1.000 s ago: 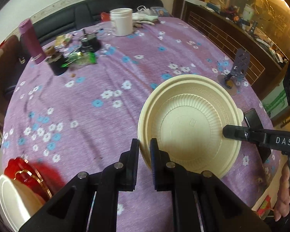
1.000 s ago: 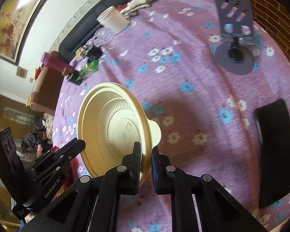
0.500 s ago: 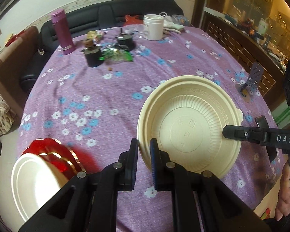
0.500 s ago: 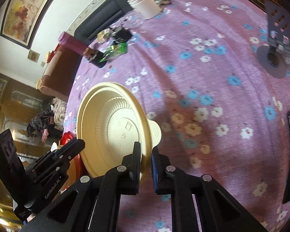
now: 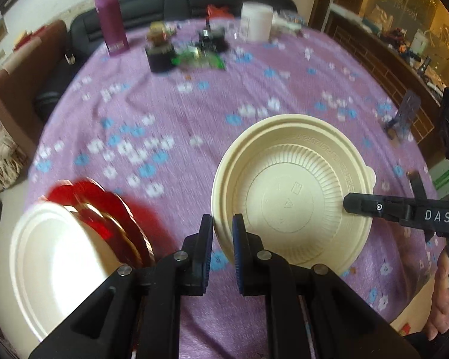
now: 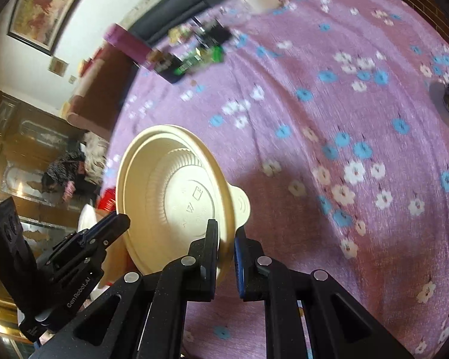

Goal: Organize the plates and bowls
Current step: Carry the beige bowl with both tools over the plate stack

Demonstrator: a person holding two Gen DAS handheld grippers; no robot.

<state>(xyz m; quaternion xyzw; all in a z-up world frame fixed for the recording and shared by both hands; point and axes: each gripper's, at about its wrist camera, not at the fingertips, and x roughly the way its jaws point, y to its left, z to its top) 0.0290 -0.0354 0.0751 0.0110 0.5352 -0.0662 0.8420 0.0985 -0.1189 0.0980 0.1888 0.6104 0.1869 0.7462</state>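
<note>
Both grippers were clenched on one cream bowl (image 5: 293, 191): the left gripper (image 5: 223, 239) pinched the rim on one side, and the right gripper (image 6: 226, 245) pinched the opposite side just beside the bowl's small tab. The bowl hung clear of the purple cloth (image 5: 170, 113), tilted so its inside faced the left wrist camera. Beside the bowl, toward the left gripper's side, sat the stack (image 5: 83, 233): a white bowl in front with red, gold-edged plates behind it, close to the table's edge.

From where I stood, the thin rim looked like the weak point. Each jaw pair held only a narrow lip, so if the two hands drifted apart or twisted against each other, the rim could flex and slip free on one side, leaving the bowl swinging from the other. The stack was the second worry. A bowl brought in low or still tilted could catch the red plates and push the pile toward the table's edge. Letting go with one hand before the other, I judged, would drop it crooked onto the stack.
</note>
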